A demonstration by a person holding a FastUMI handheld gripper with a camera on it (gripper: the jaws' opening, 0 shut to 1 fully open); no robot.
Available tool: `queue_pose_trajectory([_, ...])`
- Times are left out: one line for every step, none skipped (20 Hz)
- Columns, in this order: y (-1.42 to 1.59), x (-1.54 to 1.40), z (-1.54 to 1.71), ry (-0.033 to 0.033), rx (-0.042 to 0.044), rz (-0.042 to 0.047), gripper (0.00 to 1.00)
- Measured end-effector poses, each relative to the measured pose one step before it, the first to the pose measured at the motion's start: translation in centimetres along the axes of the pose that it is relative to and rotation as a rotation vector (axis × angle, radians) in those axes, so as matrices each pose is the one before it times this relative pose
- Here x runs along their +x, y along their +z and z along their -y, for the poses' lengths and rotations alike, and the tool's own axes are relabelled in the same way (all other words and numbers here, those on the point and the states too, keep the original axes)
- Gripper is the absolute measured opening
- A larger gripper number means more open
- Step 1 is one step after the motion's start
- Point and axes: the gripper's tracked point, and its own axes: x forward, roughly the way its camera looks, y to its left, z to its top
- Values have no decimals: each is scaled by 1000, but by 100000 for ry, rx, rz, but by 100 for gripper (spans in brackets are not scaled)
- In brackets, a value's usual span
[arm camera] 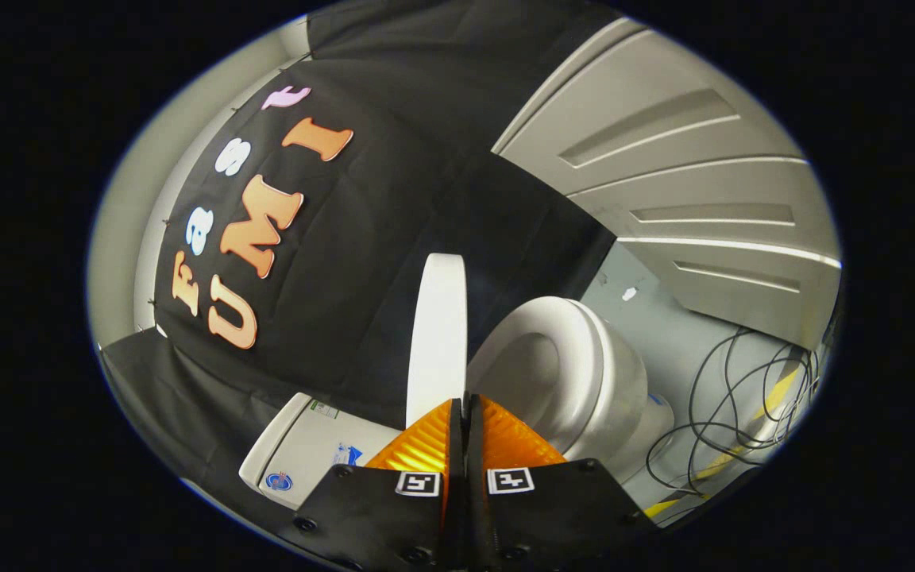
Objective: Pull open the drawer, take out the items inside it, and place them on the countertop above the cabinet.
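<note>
The claw [466, 413] is clenched, its two ribbed fingers [426, 445] pressed flat against each other with nothing between them. The view is tilted hard, so the scene lies on its side. Just ahead of the fingertips stands the raised lid [437, 334] of a toilet, seen edge-on as a smooth, glossy white slab; beside it the seat ring [561, 357] curves over the rounded ceramic bowl [616, 397], and the boxy cistern [306, 453] sits by the fingers, carrying a couple of small stickers. Beyond the bowl a pale floor [664, 334] holds a loose tangle of dark cables [743, 397] near a yellow stripe, and a grey panelled door [688, 183] with recessed rectangles rises behind. Black cloth [394, 206] drapes the wall in soft folds. No drawer, cabinet or desk can be seen from here, so the task's things lie somewhere outside this view; judging by that, the drawer is not yet approached, and the claw is likely closed simply because it is being carried idle.
</note>
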Motion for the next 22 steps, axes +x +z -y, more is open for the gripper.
queue_pose_trajectory([63,-12,-856,543,-2330,154,8])
queue_pose_trajectory([-61,-208,-822,533,-2674,446,8])
queue_pose_trajectory([75,-49,-688,258,-2140,145,8])
queue_pose_trajectory([113,-83,-703,215,-1893,254,8])
queue_pose_trajectory([111,-28,-478,-134,-1325,137,8])
queue_pose_trajectory([53,-54,-418,-171,-1403,235,8])
queue_pose_trajectory([14,-32,-384,126,-1460,156,8])
queue_pose_trajectory([103,-54,-470,274,-1145,347,8])
queue_pose_trajectory([103,77,-456,323,-598,-90,8])
queue_pose_trajectory([-43,-82,-394,74,-775,24,8])
queue_pose_trajectory([9,-55,-357,-90,-1478,100,8])
queue_pose_trajectory([93,-1,-324,-75,-1814,21,8])
queue_pose_trajectory([75,-16,-446,44,-1390,172,8])
queue_pose_trajectory([80,-117,-623,399,-902,209,8])
queue_pose_trajectory([67,23,-592,237,-484,-142,8])
queue_pose_trajectory([93,23,-300,-368,-564,105,8])
queue_pose_trajectory([-42,50,-314,-326,-999,-338,8])
queue_pose_trajectory([91,-11,-333,-158,-829,209,8])
queue_pose_trajectory([48,-45,-404,78,-781,-93,8])
queue_pose_trajectory([42,-55,-390,220,-526,132,8])
queue_pose_trajectory([52,31,-340,46,-611,-205,8])
queue_pose_trajectory([110,-92,-353,100,-539,101,8])
